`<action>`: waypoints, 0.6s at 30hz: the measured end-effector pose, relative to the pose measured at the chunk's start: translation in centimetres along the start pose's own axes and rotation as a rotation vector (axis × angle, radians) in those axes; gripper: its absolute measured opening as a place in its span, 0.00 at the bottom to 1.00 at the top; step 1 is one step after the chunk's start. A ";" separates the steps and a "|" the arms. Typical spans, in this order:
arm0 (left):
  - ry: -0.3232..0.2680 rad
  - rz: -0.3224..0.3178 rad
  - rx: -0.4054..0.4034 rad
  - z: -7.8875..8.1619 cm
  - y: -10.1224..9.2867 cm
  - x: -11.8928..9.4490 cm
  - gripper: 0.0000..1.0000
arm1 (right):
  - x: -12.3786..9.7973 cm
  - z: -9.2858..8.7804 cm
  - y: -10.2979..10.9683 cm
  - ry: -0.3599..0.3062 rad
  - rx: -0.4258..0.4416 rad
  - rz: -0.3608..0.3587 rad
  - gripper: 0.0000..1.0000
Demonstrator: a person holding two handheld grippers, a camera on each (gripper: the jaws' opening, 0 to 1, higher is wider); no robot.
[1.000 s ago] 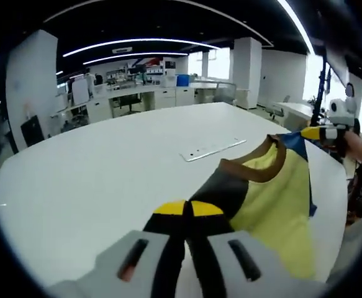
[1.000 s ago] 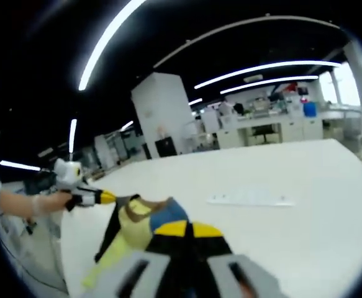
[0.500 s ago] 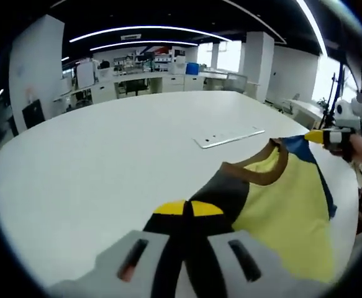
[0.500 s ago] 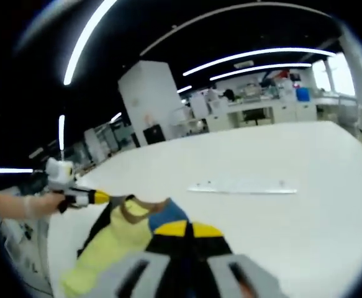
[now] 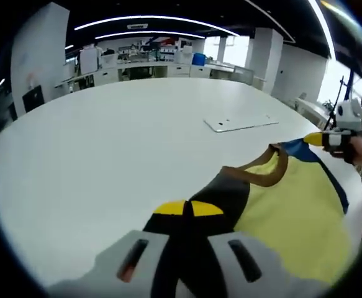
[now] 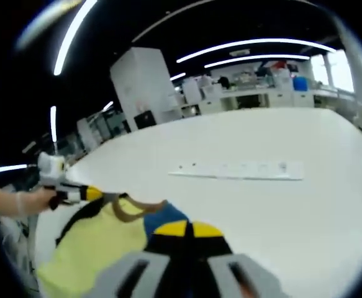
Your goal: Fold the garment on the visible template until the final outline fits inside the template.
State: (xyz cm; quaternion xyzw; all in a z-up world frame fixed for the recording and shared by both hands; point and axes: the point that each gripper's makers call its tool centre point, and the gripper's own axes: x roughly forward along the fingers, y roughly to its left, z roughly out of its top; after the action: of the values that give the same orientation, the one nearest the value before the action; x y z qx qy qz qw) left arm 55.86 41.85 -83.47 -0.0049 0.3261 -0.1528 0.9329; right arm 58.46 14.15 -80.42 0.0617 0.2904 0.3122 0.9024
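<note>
Two hand-held grippers (left (image 5: 188, 208), right (image 6: 187, 230)) clamped on the yellow garment's (image 5: 292, 211) shoulders.

1. an open-plan office or lab floor, large and mostly white.
2. a dark ceiling (image 5: 187, 9) carries long curved light strips (image 6: 255, 45) that sweep across the room.
3. a broad white table (image 5: 106, 143) with a rounded edge takes up the foreground; a flat white strip with small holes (image 5: 241, 122) lies on it.
4. thick white square pillars (image 6: 143, 84) stand among the furniture.
5. at the back, white desks and cabinets (image 5: 149, 69) hold equipment, a blue bin (image 5: 198, 59) and dark office chairs.
6. bright windows (image 5: 333, 81) line one side.
</note>
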 end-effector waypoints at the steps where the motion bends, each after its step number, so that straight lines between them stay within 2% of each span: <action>1: 0.004 0.000 0.002 -0.1 -0.1 0.0 0.00 | 0.3 -0.2 -0.2 0.007 0.001 0.001 0.00; 6: 0.009 0.000 -0.001 -0.6 0.4 0.6 0.00 | 1.3 -0.8 -0.6 0.032 -0.002 -0.005 0.00; 10: -0.007 -0.002 -0.016 -0.4 0.1 0.4 0.00 | 1.6 -1.3 -0.8 0.049 0.002 -0.013 0.00; 18: -0.010 -0.006 0.015 -0.2 0.6 0.9 0.00 | 2.1 -1.9 -1.1 0.077 -0.013 -0.020 0.00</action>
State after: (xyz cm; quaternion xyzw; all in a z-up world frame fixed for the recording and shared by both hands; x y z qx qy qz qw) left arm 56.60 42.14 -84.22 0.0006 0.3205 -0.1579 0.9340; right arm 59.33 14.37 -83.33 0.0408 0.3233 0.3070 0.8942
